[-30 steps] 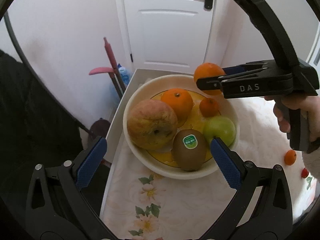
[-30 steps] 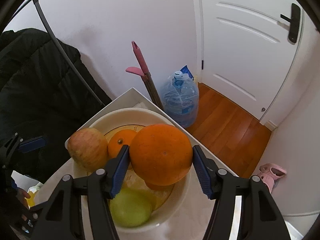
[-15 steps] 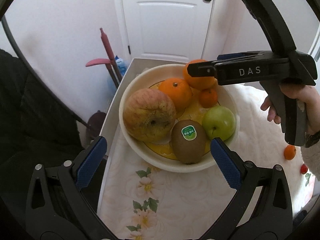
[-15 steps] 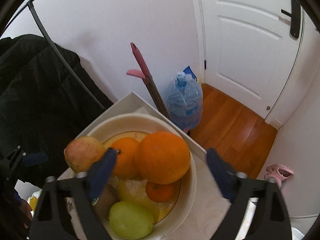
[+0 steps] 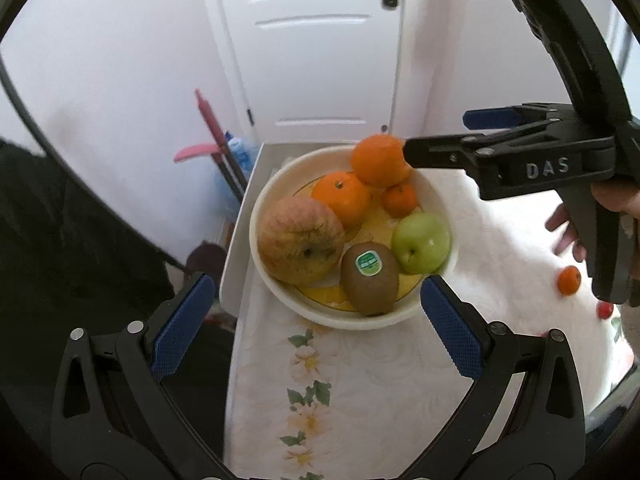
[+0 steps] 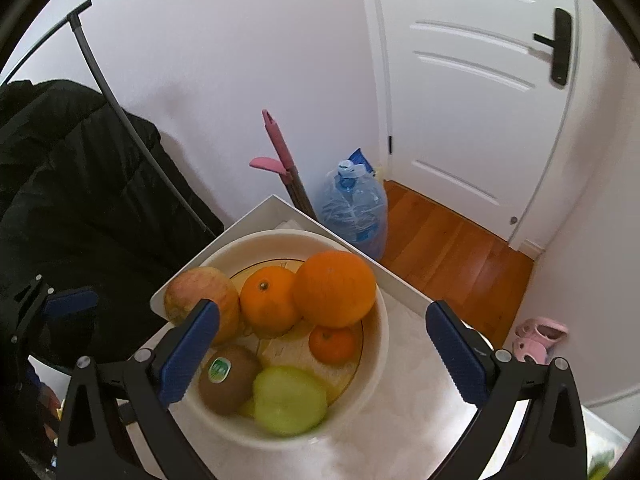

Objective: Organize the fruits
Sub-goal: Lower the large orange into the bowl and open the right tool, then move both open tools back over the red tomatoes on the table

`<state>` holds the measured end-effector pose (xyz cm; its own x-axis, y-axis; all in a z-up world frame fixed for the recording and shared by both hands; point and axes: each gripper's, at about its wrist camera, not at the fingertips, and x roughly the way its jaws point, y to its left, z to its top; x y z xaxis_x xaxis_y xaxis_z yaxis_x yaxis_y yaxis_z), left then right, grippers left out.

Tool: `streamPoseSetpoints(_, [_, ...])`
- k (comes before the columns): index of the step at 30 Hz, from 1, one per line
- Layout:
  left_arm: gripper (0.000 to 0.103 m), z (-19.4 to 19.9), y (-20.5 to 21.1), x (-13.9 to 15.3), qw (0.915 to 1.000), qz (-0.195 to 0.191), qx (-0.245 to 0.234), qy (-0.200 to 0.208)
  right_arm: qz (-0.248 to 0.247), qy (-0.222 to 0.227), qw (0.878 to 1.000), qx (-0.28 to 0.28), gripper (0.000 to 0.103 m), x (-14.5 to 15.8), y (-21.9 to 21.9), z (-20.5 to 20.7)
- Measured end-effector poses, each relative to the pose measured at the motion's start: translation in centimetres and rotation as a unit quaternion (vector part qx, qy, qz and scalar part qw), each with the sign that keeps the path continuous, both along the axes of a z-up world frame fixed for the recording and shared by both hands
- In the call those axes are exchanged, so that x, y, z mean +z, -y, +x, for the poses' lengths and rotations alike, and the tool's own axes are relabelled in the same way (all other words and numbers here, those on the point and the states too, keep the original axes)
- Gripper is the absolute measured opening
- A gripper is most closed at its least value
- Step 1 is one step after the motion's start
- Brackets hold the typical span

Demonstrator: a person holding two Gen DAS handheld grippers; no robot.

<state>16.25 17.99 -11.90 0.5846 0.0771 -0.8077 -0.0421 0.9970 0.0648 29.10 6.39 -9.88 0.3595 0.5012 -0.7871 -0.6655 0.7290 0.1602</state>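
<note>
Right wrist view: right gripper (image 6: 320, 344) jaws opening, nothing between them; big orange (image 6: 334, 288) rests mid-frame in the bowl (image 6: 378, 364). Left gripper (image 5: 314, 320) gapes wide, empty.

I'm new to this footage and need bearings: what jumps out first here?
A cream bowl piled with fruit sits at the table's far corner: a big orange on top at the back, a wrinkled apple on the left, a stickered kiwi in front. A small orange lies loose on the cloth to the right.
</note>
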Motion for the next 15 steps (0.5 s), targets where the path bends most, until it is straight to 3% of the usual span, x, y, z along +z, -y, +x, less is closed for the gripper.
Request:
streamPoseSetpoints(8, [0.103, -0.5, 1.5, 3.0, 0.9987, -0.004, -0.044, 0.023, -0.008, 0.004, 0.999, -0.054, 0.103, 3.5, 3.8, -3.9])
streamPoseSetpoints(15, [0.103, -1.0, 4.3, 4.8, 0.9925, -0.004, -0.113, 0.046, -0.017, 0.019, 0.992, -0.126, 0.103, 6.4, 8.7, -7.5])
